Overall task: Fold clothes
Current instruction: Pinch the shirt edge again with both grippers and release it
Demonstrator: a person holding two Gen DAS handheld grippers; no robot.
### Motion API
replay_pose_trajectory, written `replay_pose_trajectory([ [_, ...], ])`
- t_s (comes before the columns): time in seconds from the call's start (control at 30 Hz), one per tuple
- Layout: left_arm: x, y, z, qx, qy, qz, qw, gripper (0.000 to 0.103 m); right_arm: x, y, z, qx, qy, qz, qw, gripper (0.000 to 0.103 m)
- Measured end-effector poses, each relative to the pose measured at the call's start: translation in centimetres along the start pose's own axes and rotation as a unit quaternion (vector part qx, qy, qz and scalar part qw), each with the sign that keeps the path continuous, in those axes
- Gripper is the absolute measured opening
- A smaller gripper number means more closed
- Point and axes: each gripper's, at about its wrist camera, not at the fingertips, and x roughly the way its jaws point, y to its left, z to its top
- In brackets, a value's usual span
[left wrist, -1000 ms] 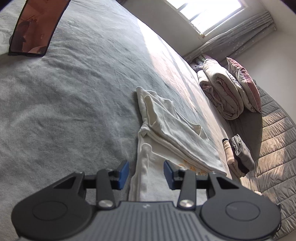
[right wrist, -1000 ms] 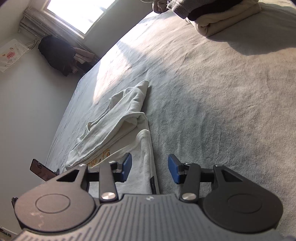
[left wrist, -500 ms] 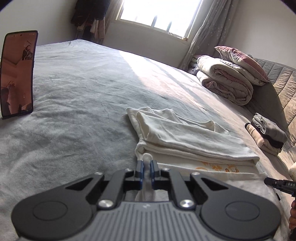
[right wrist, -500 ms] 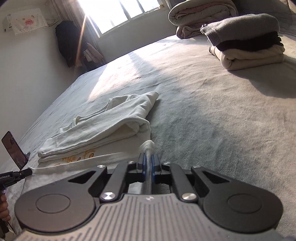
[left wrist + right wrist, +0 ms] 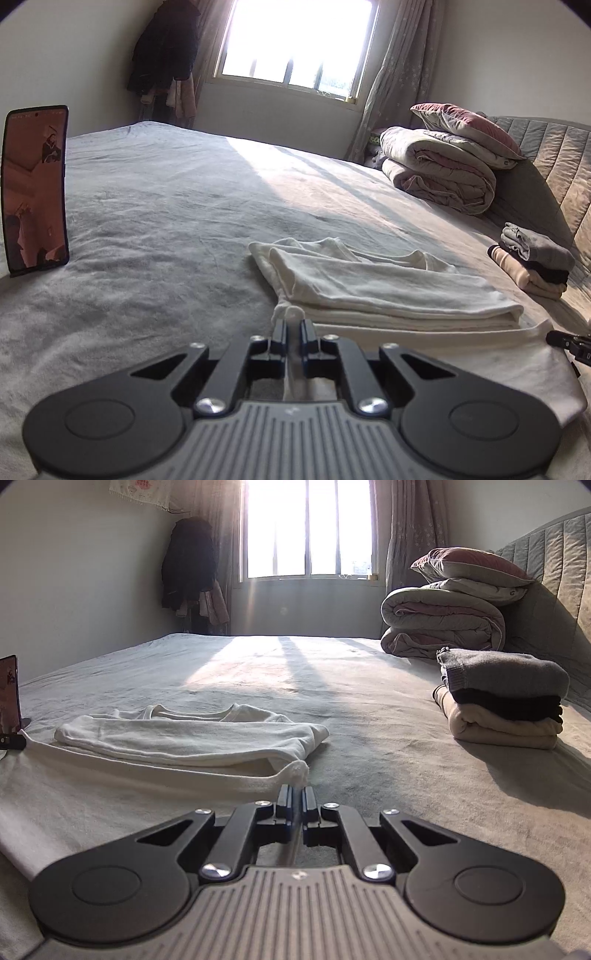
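**Left wrist view: both grippers pinch the near hem of a cream garment**

Left wrist view and right wrist view show a wide bed with a grey cover, sunlit in the middle. Against the quilted headboard lies a rolled duvet with a pillow on it. Near it stands a pile of 3 folded clothes. The cream garment lies on the bed, partly folded, with its upper layers doubled over the flat lower layer. The left hand-held gripper is fully closed on one corner of the lower hem. The right hand-held gripper is also fully closed, on the opposite corner. A phone stands upright at the left bed edge.
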Motion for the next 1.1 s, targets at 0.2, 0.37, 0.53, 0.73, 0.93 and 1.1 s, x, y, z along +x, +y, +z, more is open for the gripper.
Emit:
replay_pose_trajectory([
  [0.2, 0.8, -0.1, 0.0, -0.001, 0.028, 0.033, 0.999, 0.029, 1.8, -0.2, 0.2, 0.011, 0.045, -0.007, 0.999, 0.018],
  [0.37, -1.2, -0.3, 1.4, -0.029, -0.023, 0.02, 0.9991, 0.035, 1.1, 0.8, 1.1, -0.011, 0.025, -0.025, 0.999, 0.02],
  [0.53, -0.3, -2.4, 1.2, 0.013, -0.009, -0.038, 0.9991, 0.035, 1.3, 2.9, 1.5, -0.044, 0.026, 0.007, 0.999, 0.031],
  [0.73, 1.7, -2.4, -0.8, 0.068, 0.052, -0.053, 0.9949, 0.034, 3.3, 3.0, 0.6, -0.04, 0.073, 0.039, 0.996, 0.032],
  [0.93, -0.4, -0.8, 0.0, 0.041, 0.049, -0.065, 0.9959, 0.036, 2.1, 0.6, 1.3, 0.018, 0.075, 0.059, 0.995, 0.036],
  [1.1, -2.2, 1.7, 0.3, 0.003, 0.073, -0.078, 0.9942, 0.047, -0.2, -0.8, 1.9, 0.036, 0.097, 0.103, 0.989, 0.039],
])
